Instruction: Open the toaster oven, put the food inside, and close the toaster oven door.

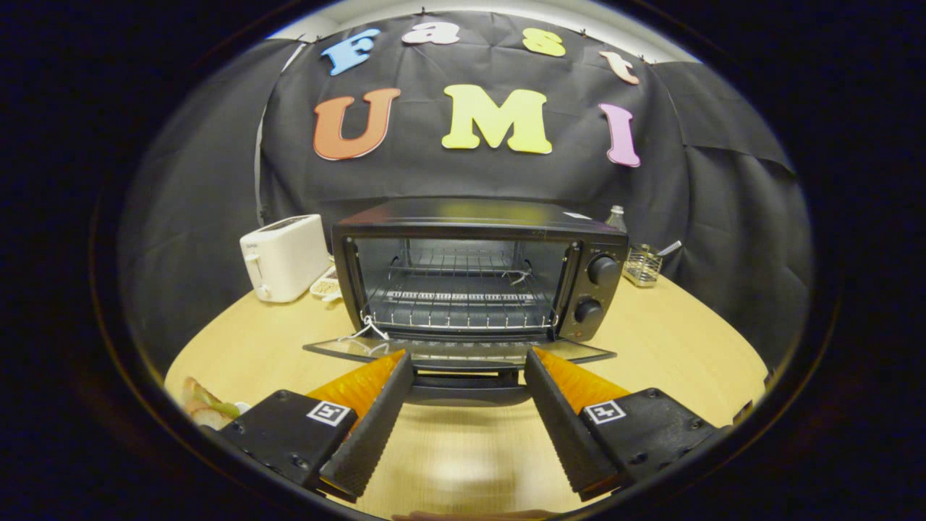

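A black toaster oven (477, 275) stands on the wooden table just ahead of my fingers. Its glass door (456, 352) hangs folded down flat, with the door handle (466, 387) lying between my fingertips. Inside, a wire rack (459, 304) is bare. My gripper (469, 362) is open, and its fingers stand on either side of the handle without touching it. The food (206, 407), a plate with sliced pieces, lies on the table to the left of my left finger, partly cut off.
A white pop-up toaster (283, 257) stands left of the oven with a small dish (327, 286) beside it. A bottle (616, 217) and a wire holder (642, 265) sit behind the oven's right side. A white string (365, 331) hangs at the door's left hinge.
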{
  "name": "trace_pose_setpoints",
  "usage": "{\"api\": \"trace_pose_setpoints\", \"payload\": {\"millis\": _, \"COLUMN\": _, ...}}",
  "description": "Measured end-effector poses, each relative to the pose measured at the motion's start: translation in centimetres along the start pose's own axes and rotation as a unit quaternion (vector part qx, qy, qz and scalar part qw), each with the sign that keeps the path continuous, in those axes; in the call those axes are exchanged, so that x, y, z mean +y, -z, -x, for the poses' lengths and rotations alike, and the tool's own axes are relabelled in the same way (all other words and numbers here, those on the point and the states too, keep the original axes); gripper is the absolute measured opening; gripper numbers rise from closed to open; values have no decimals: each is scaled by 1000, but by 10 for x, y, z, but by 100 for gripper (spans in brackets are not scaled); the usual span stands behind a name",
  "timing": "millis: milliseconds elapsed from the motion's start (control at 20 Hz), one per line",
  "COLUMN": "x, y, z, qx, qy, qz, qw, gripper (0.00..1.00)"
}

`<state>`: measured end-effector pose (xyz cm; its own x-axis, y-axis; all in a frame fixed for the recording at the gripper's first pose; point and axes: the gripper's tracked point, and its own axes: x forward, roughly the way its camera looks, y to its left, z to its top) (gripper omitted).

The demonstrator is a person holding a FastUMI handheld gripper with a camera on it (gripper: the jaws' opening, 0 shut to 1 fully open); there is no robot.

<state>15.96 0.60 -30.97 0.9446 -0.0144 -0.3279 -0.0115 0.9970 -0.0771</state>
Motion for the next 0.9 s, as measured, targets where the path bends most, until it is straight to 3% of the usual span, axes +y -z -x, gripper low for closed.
{"api": "trace_pose_setpoints", "payload": {"millis": 900, "x": 1, "y": 57, "z": -2, "qx": 40, "qy": 7, "qz": 1, "qw": 999, "gripper": 100}}
